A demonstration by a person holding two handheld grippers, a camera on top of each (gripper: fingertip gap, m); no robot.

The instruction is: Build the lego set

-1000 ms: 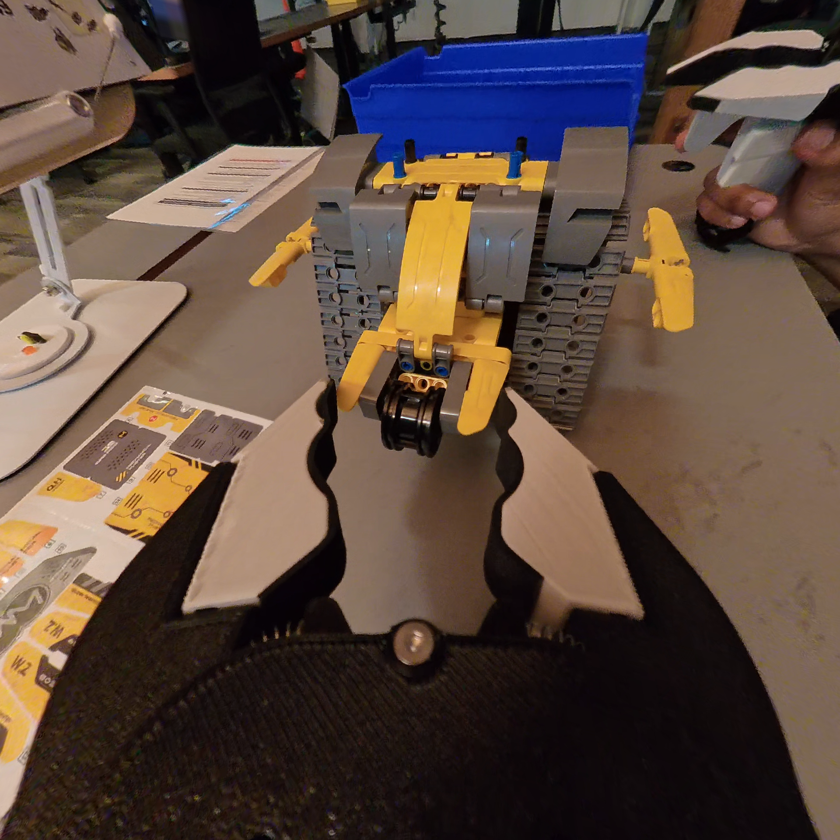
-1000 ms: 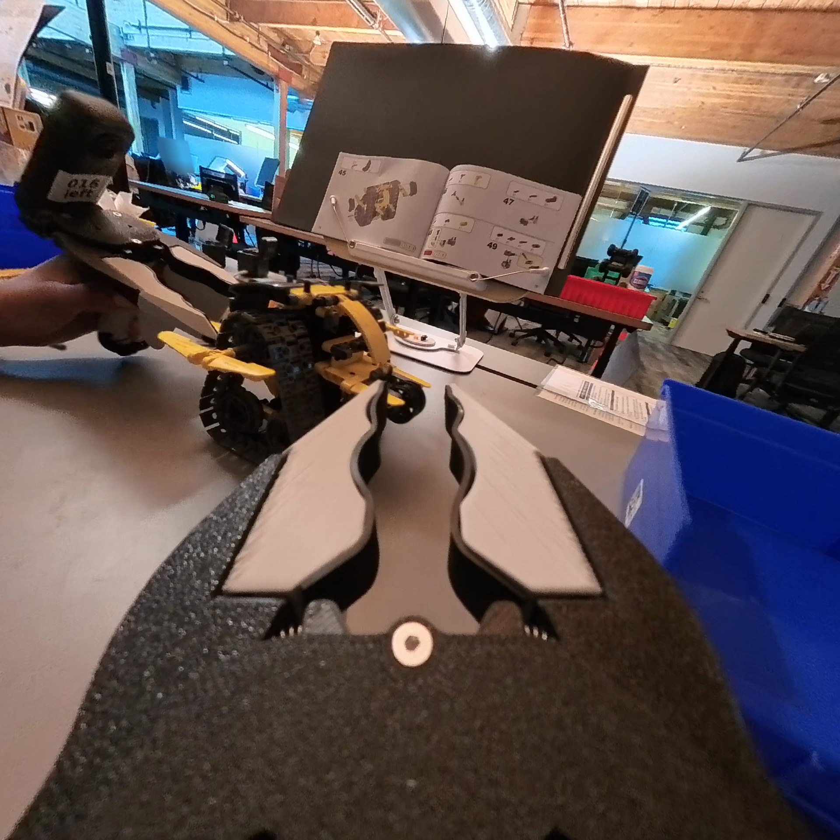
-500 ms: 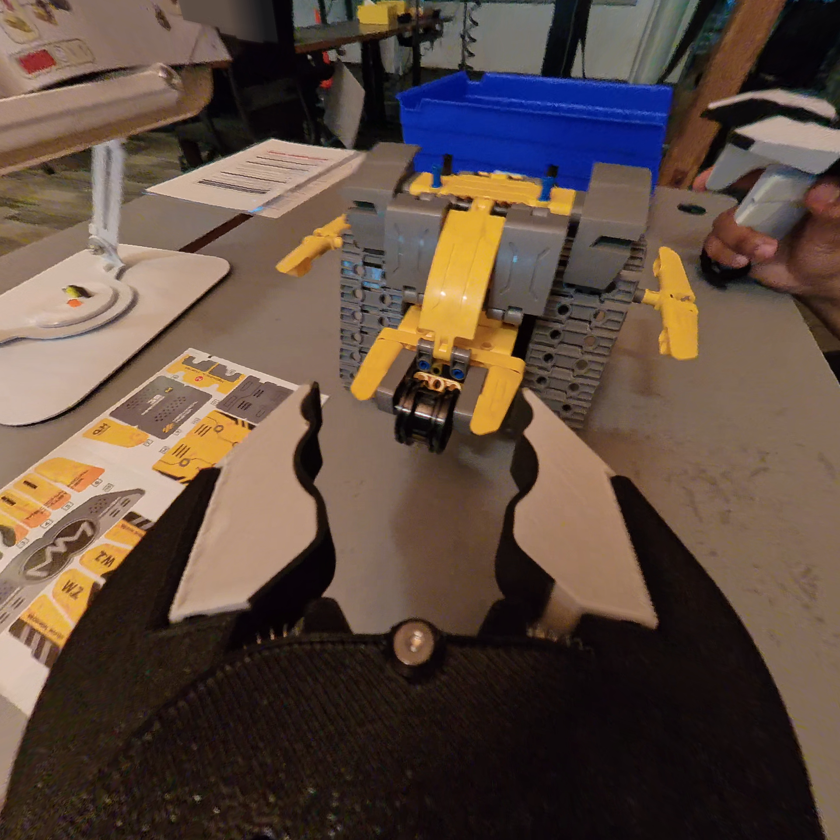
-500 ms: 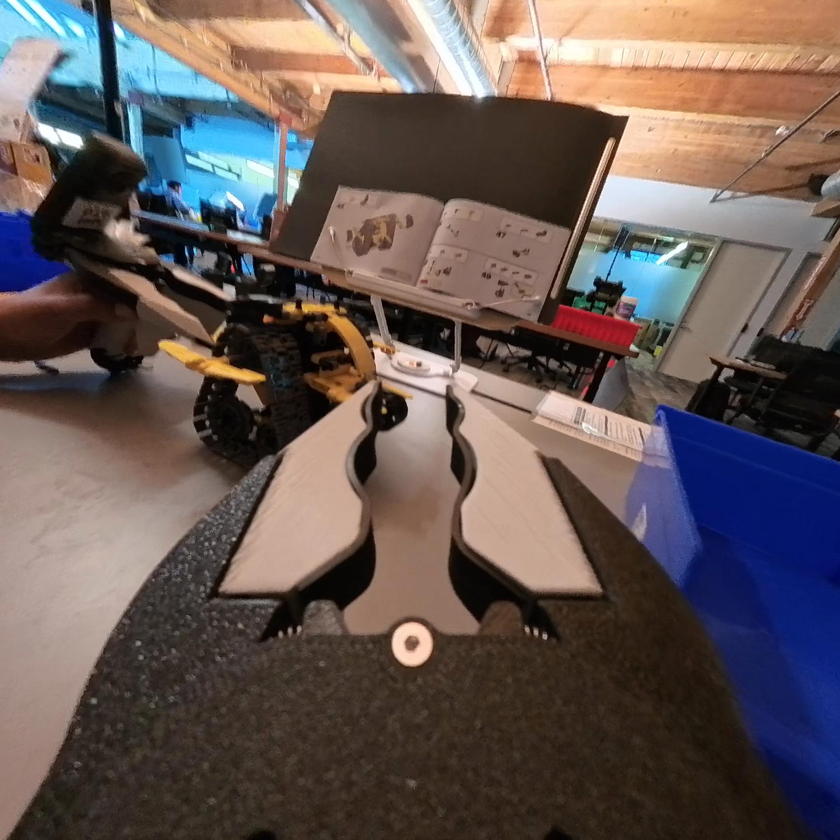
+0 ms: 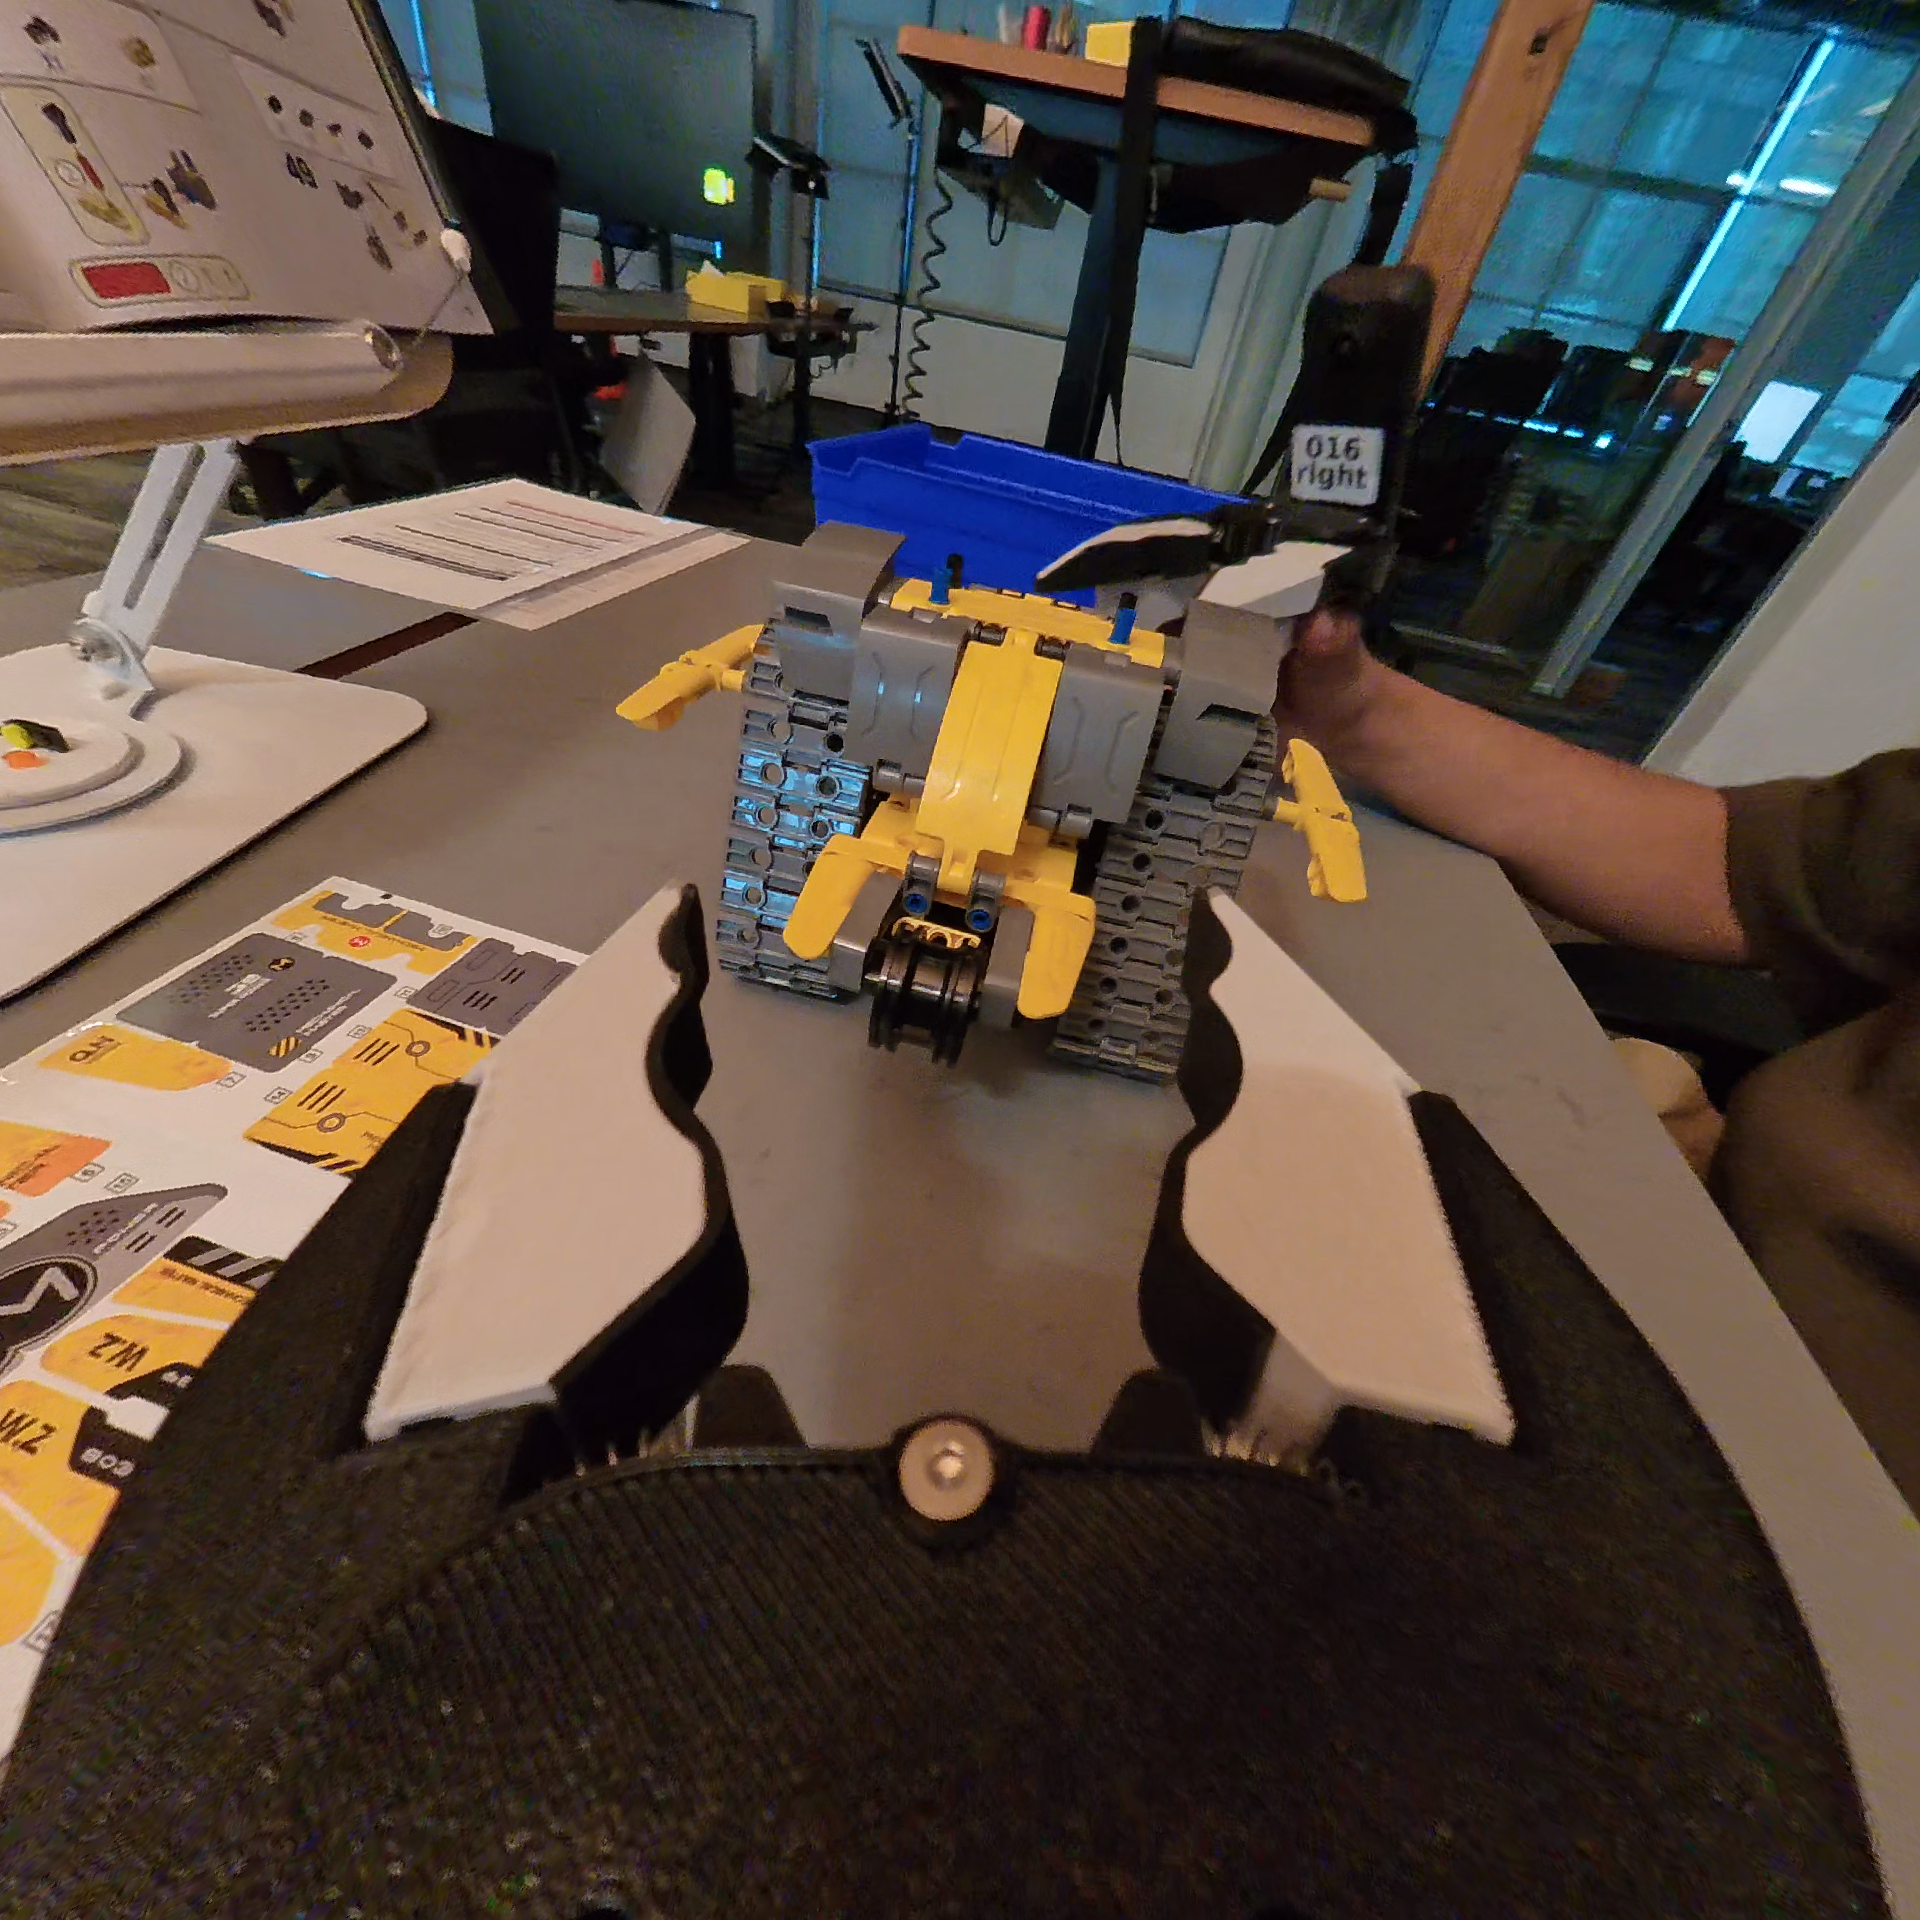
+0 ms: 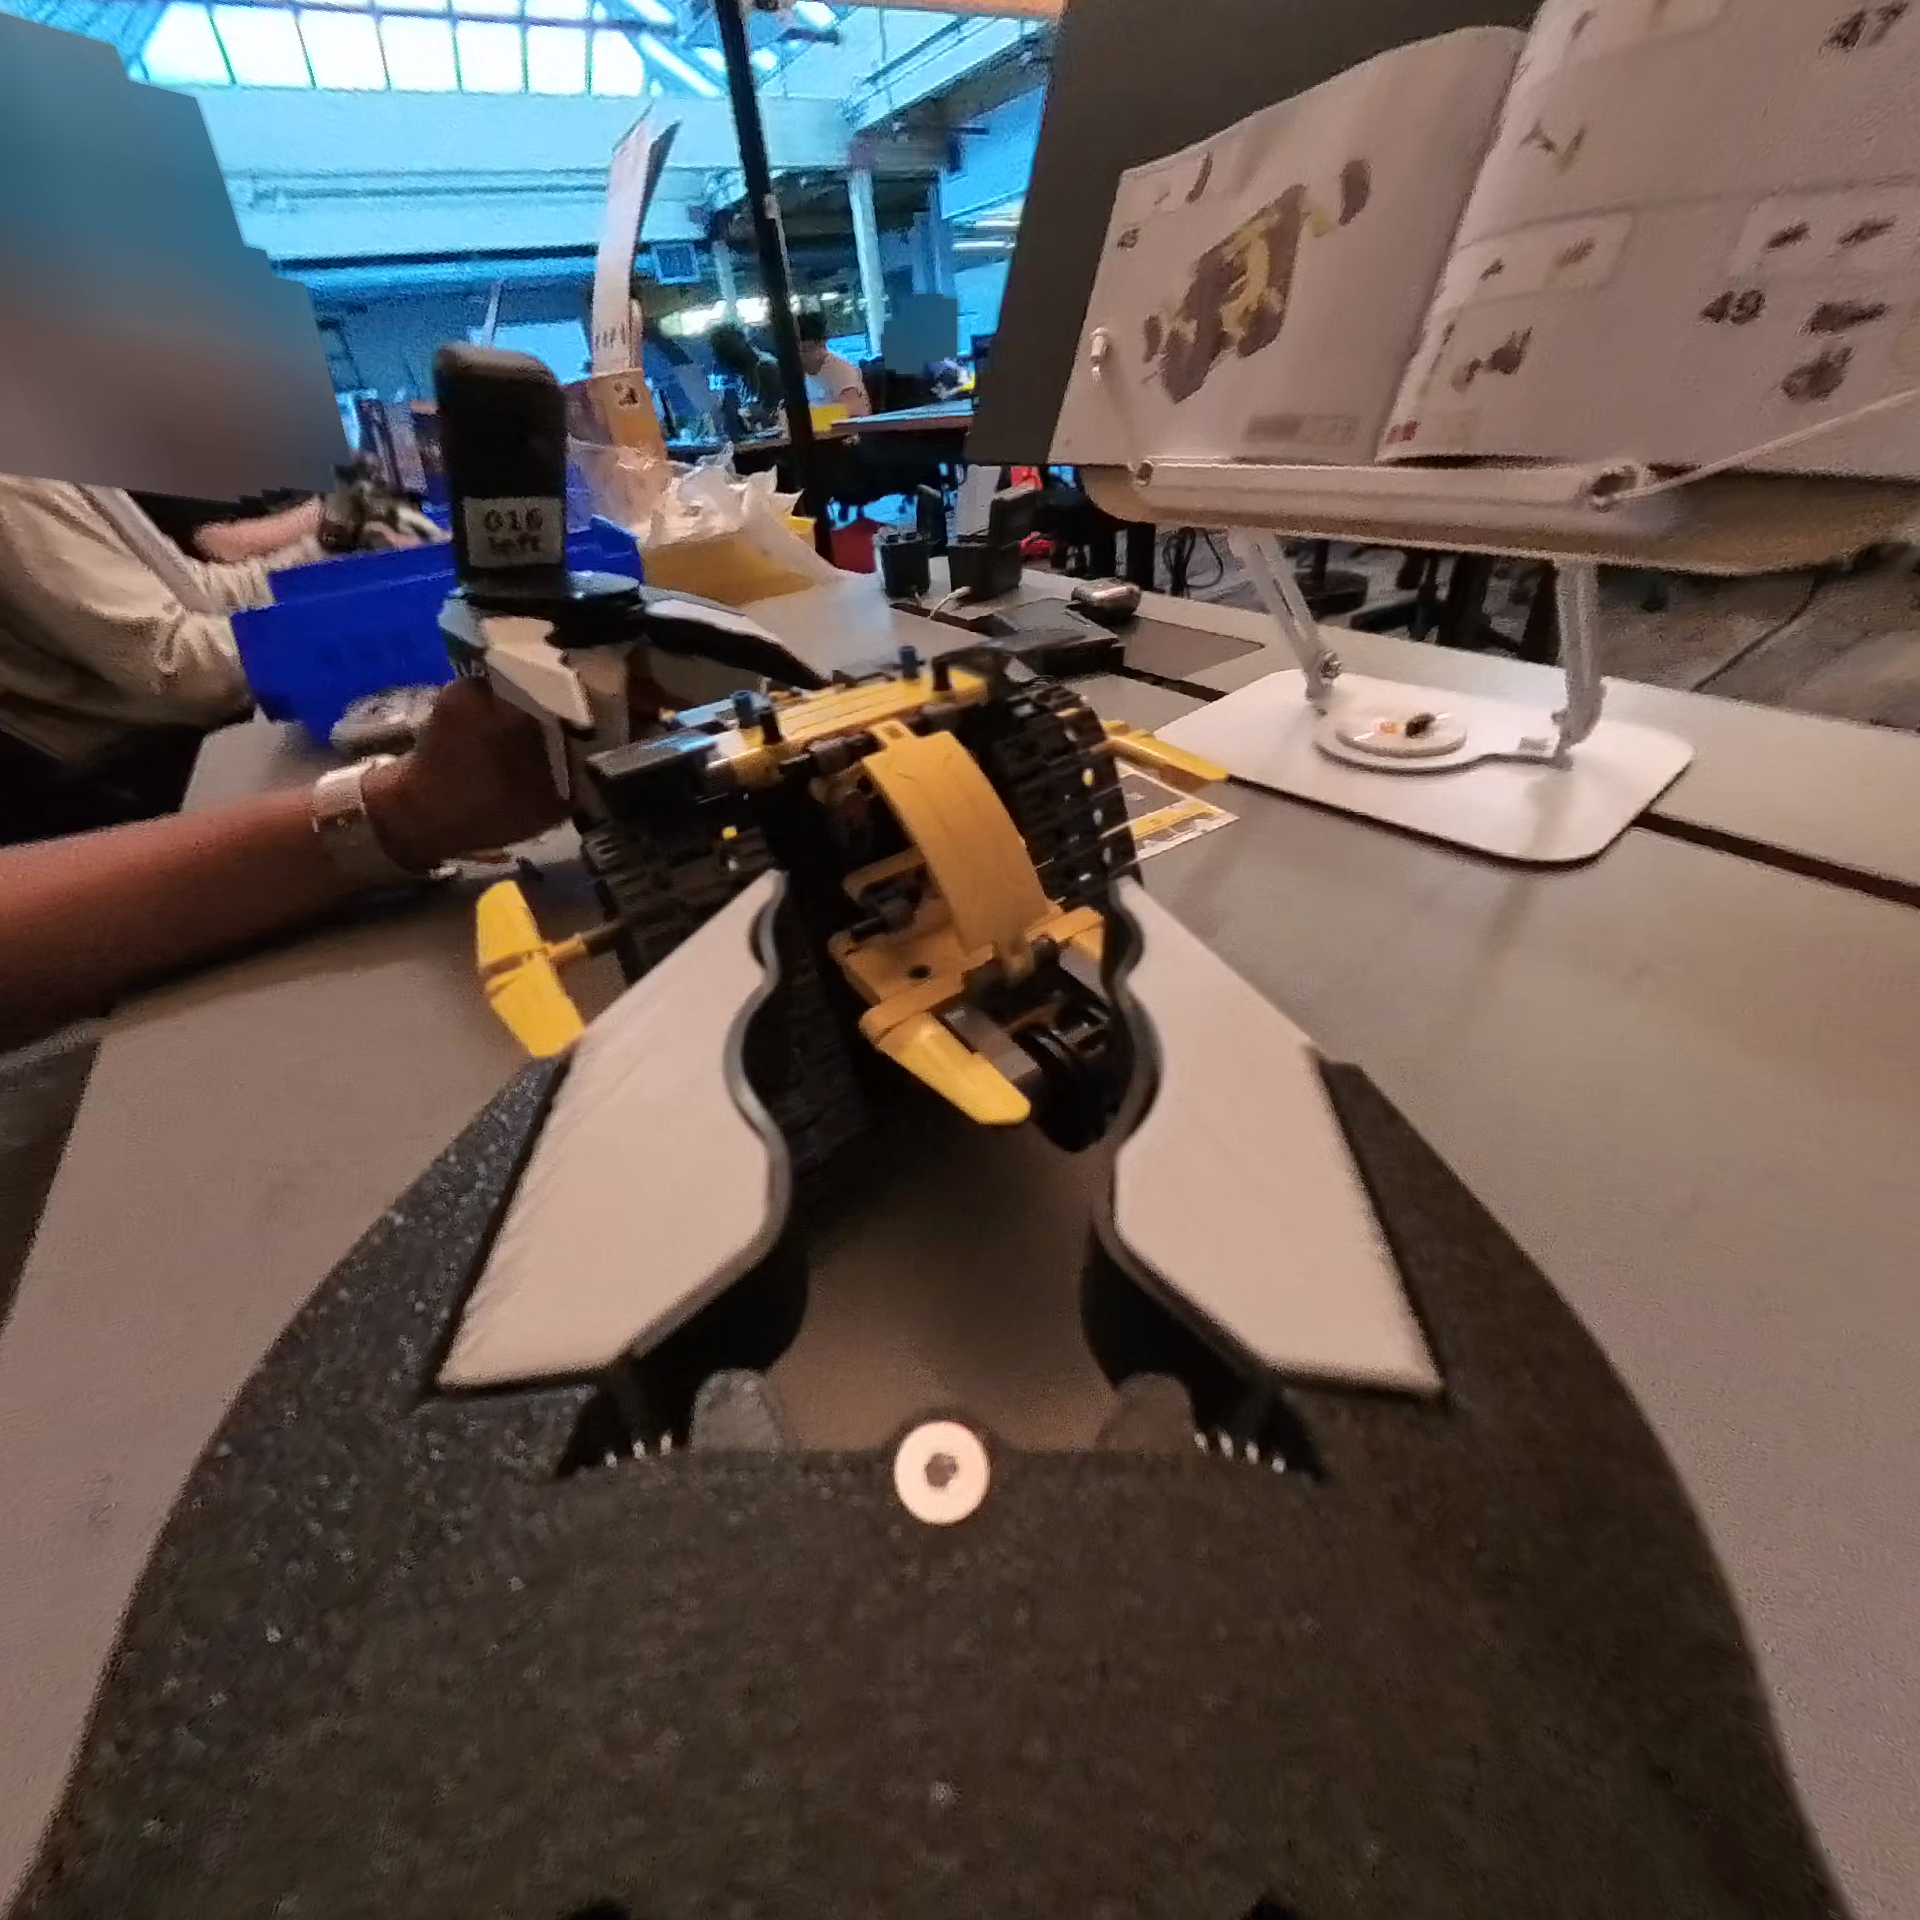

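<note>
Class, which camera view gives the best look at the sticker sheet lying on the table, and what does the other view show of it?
The left wrist view: the sticker sheet lies flat at lower left, sharp and mostly visible. In the right wrist view only a small blurred corner peeks out behind the yellow tracked model.

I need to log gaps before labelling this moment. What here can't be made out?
- Left wrist view: the tracked model's rear, hidden by its own front.
- Right wrist view: the instruction booklet is blurred and cut off by the right edge.
- Left wrist view: the sticker sheet, cut by the left edge and covered by the left gripper.
</note>
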